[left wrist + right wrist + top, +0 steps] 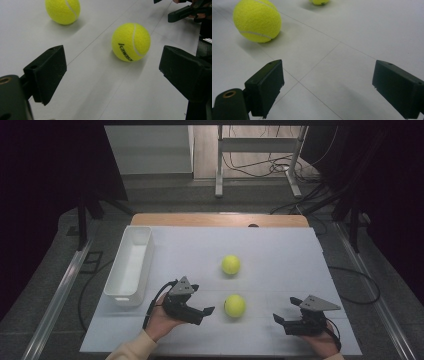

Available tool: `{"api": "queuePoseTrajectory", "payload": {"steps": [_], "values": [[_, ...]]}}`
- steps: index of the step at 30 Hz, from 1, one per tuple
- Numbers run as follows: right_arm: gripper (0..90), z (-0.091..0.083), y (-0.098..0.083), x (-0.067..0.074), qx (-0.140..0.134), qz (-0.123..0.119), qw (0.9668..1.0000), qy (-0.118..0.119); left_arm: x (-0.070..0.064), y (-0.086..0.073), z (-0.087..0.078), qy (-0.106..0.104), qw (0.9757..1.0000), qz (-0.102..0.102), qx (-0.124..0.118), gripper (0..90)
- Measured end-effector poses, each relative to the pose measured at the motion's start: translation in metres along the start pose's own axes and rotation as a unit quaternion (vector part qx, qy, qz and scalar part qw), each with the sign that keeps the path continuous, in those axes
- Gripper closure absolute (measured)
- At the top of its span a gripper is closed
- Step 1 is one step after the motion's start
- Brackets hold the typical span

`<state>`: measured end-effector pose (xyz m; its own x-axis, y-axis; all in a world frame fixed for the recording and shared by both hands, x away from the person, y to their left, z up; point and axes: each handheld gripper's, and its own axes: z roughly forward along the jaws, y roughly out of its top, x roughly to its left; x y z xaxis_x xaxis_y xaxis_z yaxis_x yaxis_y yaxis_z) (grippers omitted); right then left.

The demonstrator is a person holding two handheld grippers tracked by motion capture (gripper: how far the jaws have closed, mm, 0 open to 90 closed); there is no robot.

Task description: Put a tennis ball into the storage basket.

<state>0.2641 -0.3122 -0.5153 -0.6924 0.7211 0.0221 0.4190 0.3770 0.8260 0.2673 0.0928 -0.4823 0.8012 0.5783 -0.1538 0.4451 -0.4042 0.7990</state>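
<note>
Two yellow tennis balls lie on the white table top (pixel 280 245). The nearer ball (pixel 235 305) (pixel 131 42) (pixel 257 21) rests between my two grippers. The farther ball (pixel 231 264) (pixel 63 10) (pixel 319 2) sits a little behind it. My left gripper (pixel 202 299) (pixel 113 65) is open, just left of the nearer ball and pointing at it, with nothing between its jaws. My right gripper (pixel 286 310) (pixel 327 75) is open and empty too, to the right of that ball, which shows off to its upper left.
A white rectangular bin (pixel 130 265) stands along the table's left side. In the left gripper view the right gripper (pixel 185 12) shows at the top right. Beyond the table's far edge are a metal frame (pixel 260 160) and loose cables on the floor.
</note>
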Motion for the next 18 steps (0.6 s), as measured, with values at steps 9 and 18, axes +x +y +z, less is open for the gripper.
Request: {"api": "queuePoseTrajectory", "payload": {"steps": [9,18], "values": [[10.4,0.000,0.000,0.000,-0.001,0.000,1.0000,0.000,-0.001,0.005,0.009,-0.011,0.9999,0.000,0.005,8.2],[10.4,0.000,0.000,0.000,0.000,0.000,1.0000,0.000,-0.005,0.010,0.021,-0.020,0.9997,0.005,0.011,8.3]]}}
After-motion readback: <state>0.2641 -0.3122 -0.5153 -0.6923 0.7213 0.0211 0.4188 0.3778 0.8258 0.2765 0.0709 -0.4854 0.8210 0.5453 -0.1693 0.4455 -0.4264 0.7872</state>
